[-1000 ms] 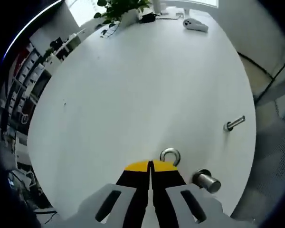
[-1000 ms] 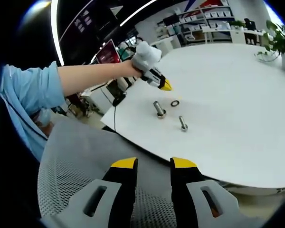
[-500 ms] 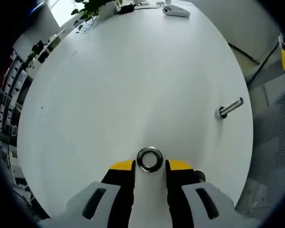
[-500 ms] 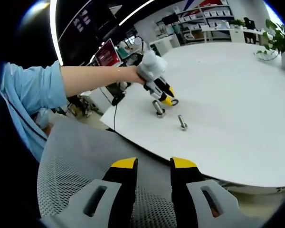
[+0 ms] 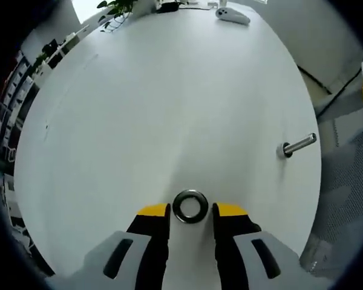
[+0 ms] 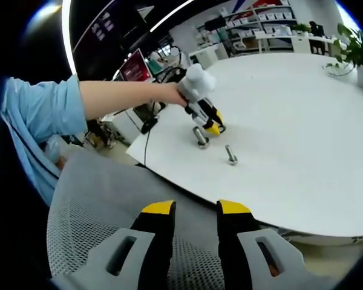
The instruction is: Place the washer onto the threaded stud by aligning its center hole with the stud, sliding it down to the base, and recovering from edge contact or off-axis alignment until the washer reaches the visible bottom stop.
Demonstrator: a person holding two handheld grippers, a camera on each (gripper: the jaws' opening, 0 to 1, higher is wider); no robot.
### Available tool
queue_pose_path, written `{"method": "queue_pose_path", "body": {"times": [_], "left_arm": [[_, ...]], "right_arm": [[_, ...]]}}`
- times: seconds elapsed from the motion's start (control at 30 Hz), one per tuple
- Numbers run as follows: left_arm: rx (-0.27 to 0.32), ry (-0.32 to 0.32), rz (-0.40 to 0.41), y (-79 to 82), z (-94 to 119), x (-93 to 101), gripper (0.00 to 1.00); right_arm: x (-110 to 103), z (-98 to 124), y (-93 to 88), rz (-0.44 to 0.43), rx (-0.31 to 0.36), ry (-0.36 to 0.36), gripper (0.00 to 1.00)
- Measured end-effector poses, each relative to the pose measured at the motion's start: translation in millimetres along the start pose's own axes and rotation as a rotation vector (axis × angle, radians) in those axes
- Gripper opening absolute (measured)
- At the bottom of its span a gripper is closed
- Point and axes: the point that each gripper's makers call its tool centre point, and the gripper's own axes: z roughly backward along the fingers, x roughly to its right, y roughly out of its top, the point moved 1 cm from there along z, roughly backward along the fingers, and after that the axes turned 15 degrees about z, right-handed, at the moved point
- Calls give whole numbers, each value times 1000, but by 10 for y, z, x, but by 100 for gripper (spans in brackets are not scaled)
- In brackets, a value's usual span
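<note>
While washer (image 5: 190, 206) lies flat on white bench (image 5: 169, 103), L gripper (image 5: 191, 211) straddles it: jaws apart, one yellow tip each side, ring betw. them. Contact w/ tips can't be confirmed; small gaps appear on both sides, so not yet clamped. Step in hand, by judgement: pick-up of washer, pre-grasp. Nothing threaded yet.

Left gripper view, L to R: bench surface, washer at lower centre, then a bolt (image 5: 299, 145) lying on its side near bench edge, well apart from washer.

Right gripper view, L to R: person's sleeve (image 6: 36, 115) and forearm reaching in, left gripper (image 6: 212, 127) down at bench, tips beside upright threaded stud (image 6: 200, 136) w/ hex base; second bolt (image 6: 230, 155) stands just beyond. Washer itself too small to resolve here. R gripper (image 6: 195, 210) hangs off bench over a grey mesh chair (image 6: 103, 217), jaws moderately apart, holding nothing, touching nothing.

Next move, by judgement: close L jaws on ring rim, lift w/out tipping it, carry short way to stud, level hole over stud axis before lowering. Thin flat ring on smooth bench: risk of slip-out or edge-up flip on closing.
</note>
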Motion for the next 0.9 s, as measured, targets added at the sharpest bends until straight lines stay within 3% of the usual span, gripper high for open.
{"method": "queue_pose_path", "body": {"times": [0.1, 0.53, 0.9], "left_arm": [[-18, 1, -55, 0, 3, 20, 21], [-13, 61, -100, 7, 32, 11, 19], [-2, 71, -109, -7, 314, -30, 19]], "right_arm": [[2, 1, -2, -1, -1, -1, 29], [6, 4, 2, -4, 3, -6, 29], [-3, 0, 8, 1, 5, -2, 29]]}}
